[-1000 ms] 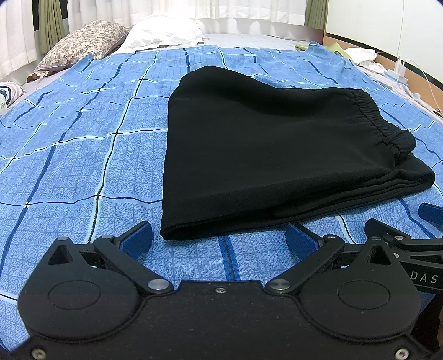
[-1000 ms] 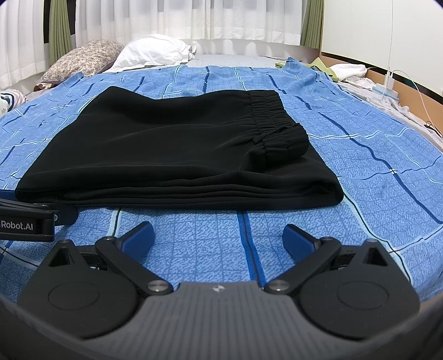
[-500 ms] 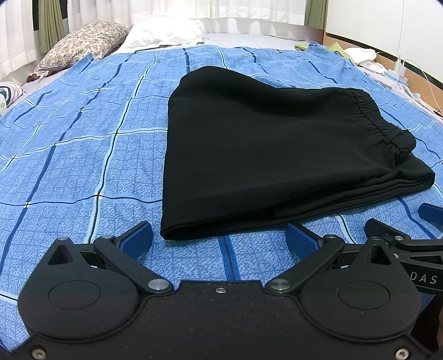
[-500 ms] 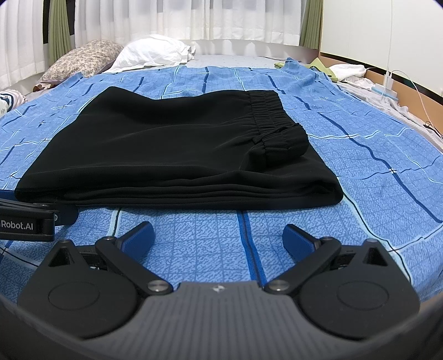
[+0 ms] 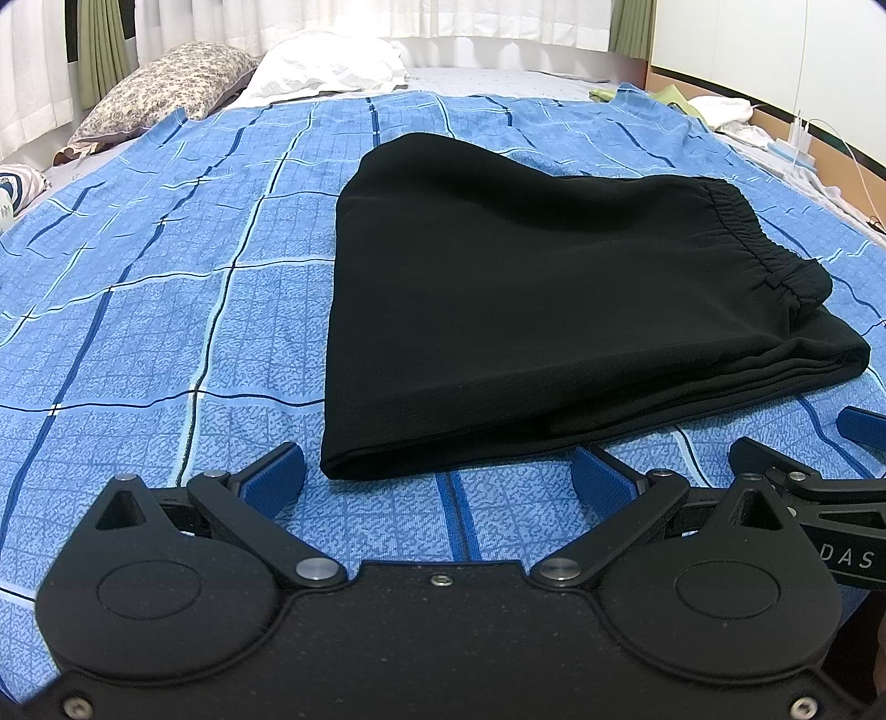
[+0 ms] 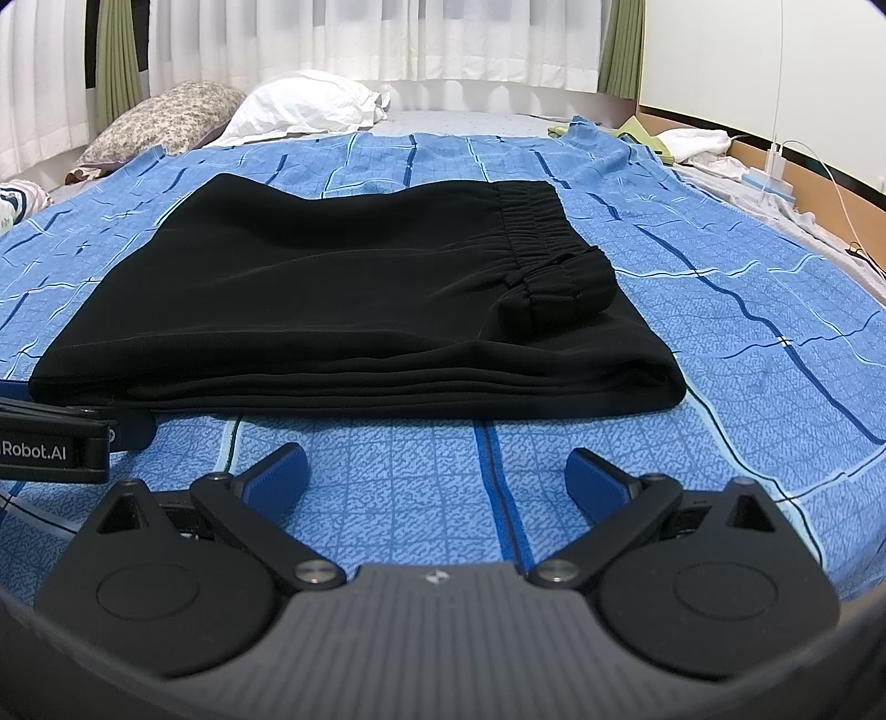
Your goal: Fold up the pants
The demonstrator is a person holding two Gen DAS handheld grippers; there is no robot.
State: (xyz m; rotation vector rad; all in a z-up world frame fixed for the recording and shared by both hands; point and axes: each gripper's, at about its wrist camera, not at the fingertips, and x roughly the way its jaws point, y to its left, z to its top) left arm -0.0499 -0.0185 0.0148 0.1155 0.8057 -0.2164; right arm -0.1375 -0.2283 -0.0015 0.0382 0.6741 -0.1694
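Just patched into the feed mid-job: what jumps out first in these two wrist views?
The black pants dominate, lying folded into a compact stack at the middle of the blue plaid bedspread, elastic waistband on top at the right. Both the left gripper and right gripper sit open just short of the near edge, holding nothing.

Black pants (image 5: 554, 288): matt woven cloth, smooth drape, gathered elastic waistband (image 6: 531, 232) puckered. Bedspread (image 5: 166, 343): blue checked cloth, coarse speckled weave, slightly rumpled. Left gripper (image 5: 437, 482): matt black plastic body, fine grainy finish; blue fingertip pads (image 5: 277, 479) textured, rubbery; rivets bright metal. Right gripper (image 6: 437, 479): ribbed grey plastic housing, matt black arms, same blue pads (image 6: 595, 479). White pillow (image 6: 304, 111): creased cotton-like cloth. Curtains (image 6: 498, 39): sheer white fabric.
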